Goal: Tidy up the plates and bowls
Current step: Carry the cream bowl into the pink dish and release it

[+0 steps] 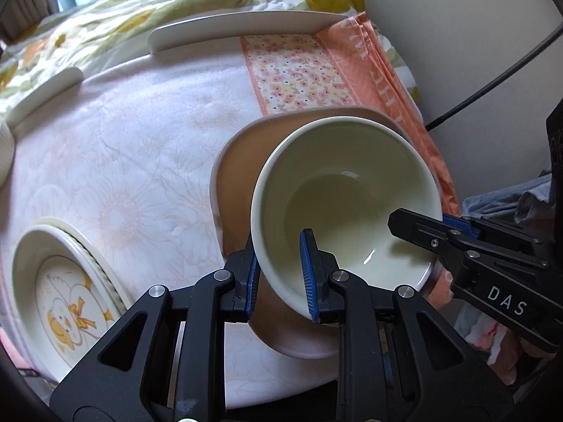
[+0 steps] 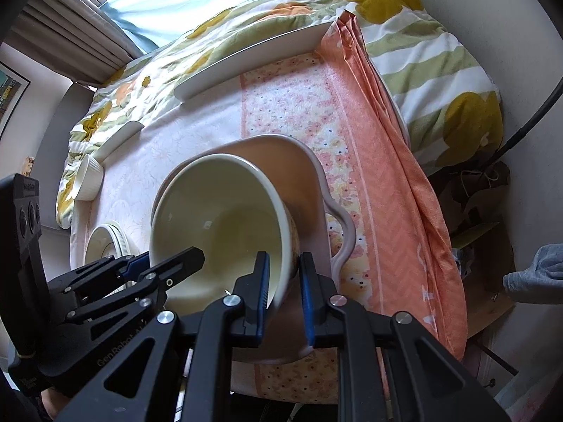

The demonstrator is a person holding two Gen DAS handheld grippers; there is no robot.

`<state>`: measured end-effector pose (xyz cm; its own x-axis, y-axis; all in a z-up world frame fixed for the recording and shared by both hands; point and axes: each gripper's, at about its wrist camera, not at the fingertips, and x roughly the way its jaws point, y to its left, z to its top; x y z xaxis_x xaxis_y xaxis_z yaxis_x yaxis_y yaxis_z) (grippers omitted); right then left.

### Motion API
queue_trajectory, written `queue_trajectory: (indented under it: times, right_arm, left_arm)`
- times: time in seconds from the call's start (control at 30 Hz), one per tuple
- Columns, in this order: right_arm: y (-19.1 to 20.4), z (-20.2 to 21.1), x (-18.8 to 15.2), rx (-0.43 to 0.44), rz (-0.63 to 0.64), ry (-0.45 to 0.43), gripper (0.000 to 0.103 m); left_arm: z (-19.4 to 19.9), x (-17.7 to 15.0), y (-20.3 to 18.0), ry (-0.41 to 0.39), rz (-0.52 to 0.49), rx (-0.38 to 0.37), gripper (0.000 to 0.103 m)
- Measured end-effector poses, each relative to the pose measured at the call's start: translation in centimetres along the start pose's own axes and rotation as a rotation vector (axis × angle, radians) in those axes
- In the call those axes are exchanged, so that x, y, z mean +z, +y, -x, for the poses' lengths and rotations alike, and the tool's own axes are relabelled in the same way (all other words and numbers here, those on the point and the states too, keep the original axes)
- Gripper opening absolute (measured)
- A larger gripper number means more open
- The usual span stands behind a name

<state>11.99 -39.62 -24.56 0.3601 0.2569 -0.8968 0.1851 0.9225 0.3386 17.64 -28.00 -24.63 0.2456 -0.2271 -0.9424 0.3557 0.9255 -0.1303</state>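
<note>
We point both grippers steeply down. The left gripper [image 1: 283,277] and the right gripper [image 2: 284,295] each have fingers clamped on the rim of one cream bowl [image 1: 346,190], empty, over a pink dish [image 1: 239,161]. Farther, one duck bowl [image 1: 67,299] sits on stacked plates; behind, two white plates [image 1: 246,26].

A cream bowl [image 1: 346,190] tilts over a pink tray-like plate [image 1: 242,161] near the right of the bed, its rim clamped on two sides. To the near left, a duck-print bowl [image 1: 67,302] sits on a ribbed plate. Far off lie a long white plate [image 1: 246,26], a smaller one [image 1: 45,93] and a ramekin [image 2: 88,179].
</note>
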Motion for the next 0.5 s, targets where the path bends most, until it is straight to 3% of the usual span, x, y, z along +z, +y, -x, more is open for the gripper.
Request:
queue_trajectory:
  times: [0.23, 0.5]
  right_arm:
    - [0.0, -0.1, 0.0, 0.001, -0.015, 0.002, 0.016]
    - [0.1, 0.6, -0.1, -0.012, -0.004, -0.009, 0.016]
  left_arm:
    - [-0.3, 0.2, -1.8, -0.018, -0.132, 0.134, 0.019]
    - [-0.6, 0.0, -1.8, -0.019, -0.146, 0.149, 0.019]
